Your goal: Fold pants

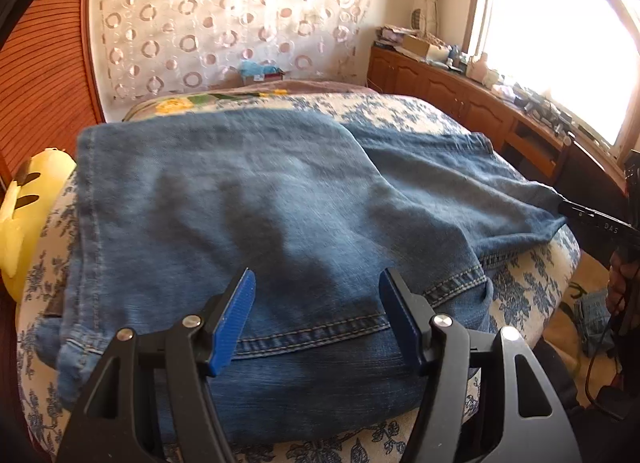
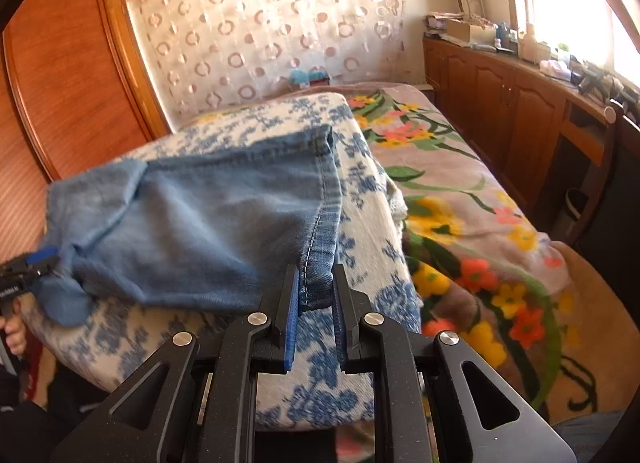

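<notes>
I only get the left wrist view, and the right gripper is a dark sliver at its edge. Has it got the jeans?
Observer: Yes. The right gripper is shut on the jeans, along a stitched seam edge.
Operator: What lies past that edge?
Observer: First the blue-and-white cover, then a flowered blanket spreading toward the wooden cabinets.
</notes>
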### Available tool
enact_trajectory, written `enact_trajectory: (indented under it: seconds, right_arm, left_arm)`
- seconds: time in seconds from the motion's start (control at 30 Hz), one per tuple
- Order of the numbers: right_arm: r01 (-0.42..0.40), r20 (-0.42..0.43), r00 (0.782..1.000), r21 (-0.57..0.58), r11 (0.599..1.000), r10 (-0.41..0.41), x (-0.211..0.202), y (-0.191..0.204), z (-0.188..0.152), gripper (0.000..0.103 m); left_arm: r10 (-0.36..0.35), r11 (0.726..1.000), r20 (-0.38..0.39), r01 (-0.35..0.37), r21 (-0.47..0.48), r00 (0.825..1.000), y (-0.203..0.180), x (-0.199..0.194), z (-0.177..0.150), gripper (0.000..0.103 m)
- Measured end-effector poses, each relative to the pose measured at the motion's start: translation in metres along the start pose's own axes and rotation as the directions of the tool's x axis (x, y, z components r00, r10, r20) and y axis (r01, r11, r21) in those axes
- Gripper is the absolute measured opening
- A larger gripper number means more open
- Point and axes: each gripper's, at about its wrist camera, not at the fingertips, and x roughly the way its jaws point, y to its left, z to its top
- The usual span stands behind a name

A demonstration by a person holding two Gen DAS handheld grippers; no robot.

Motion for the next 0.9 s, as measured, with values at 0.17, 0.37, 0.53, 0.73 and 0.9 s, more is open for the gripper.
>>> enact_trajectory:
  seconds: [0.17, 0.37, 0.53, 0.73, 0.9]
  right_arm:
    - [-0.048, 0.061, 0.997, 0.016, 0.999, 0.047, -0.009, 0.011, 0.021, 0.012]
    - [-0.119, 0.1, 0.987, -0.046, 0.992, 0.123, -0.01, 0.052, 0.043, 0.012]
    - [-0.187, 0.082, 0.977, -0.11, 0.976, 0.196, 0.0, 0.093, 0.051, 0.012]
    - [-0.29, 0.015, 0.955, -0.181, 0.94, 0.297, 0.019, 0.15, 0.045, 0.012]
    - [-0.363, -0.039, 0.93, -0.23, 0.903, 0.364, 0.028, 0.192, 0.035, 0.012]
  left_arm:
    - [0.022, 1.0, 0.034, -0.021, -0.011, 0.999, 0.007, -0.014, 0.004, 0.065]
    - [0.033, 0.999, 0.049, -0.032, -0.025, 0.998, 0.019, -0.023, 0.002, 0.065]
    - [0.047, 0.998, 0.048, -0.046, -0.035, 0.998, 0.03, -0.026, -0.002, 0.065]
    - [0.064, 0.996, 0.051, -0.061, -0.064, 0.997, 0.041, -0.03, -0.008, 0.065]
    - [0.076, 0.994, 0.053, -0.072, -0.084, 0.996, 0.051, -0.033, -0.012, 0.065]
